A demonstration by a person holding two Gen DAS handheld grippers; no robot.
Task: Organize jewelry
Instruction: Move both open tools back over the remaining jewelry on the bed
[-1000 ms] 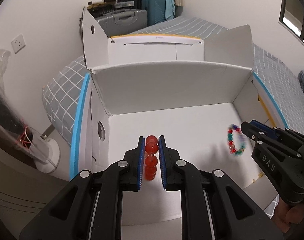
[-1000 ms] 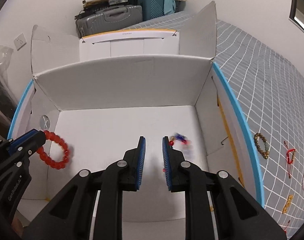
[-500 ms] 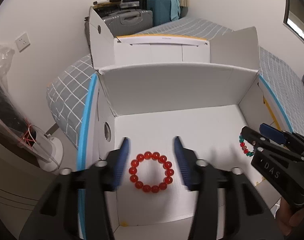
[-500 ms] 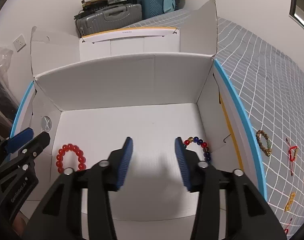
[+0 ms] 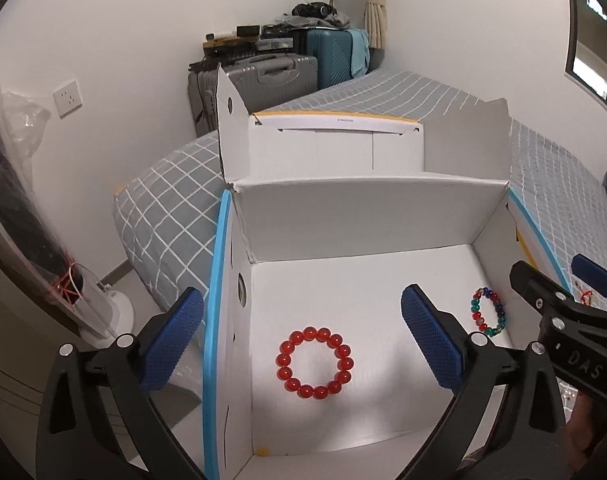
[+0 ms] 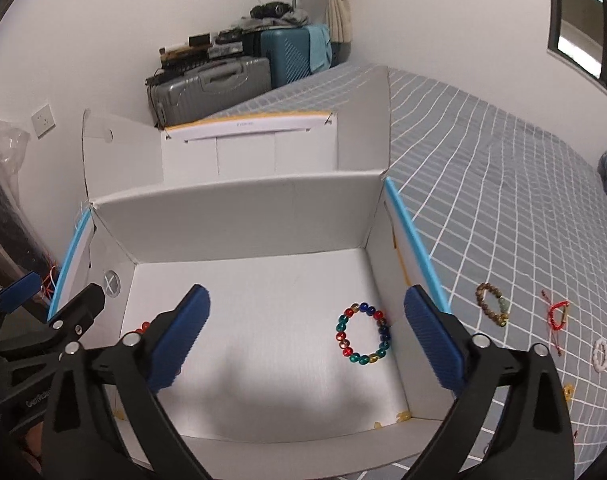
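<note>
A white cardboard box (image 5: 363, 216) with sky-blue edge strips holds a bracelet of glossy red beads (image 5: 314, 363) and a second bracelet of mixed red, blue, green and amber beads (image 6: 363, 334). Both black grippers carry textured blue pads on their jaws. The bed cover (image 6: 503, 200) is grey with a white grid pattern; on it lie a brown bead bracelet (image 6: 492, 304) and a red cord bracelet (image 6: 556, 314).
</note>
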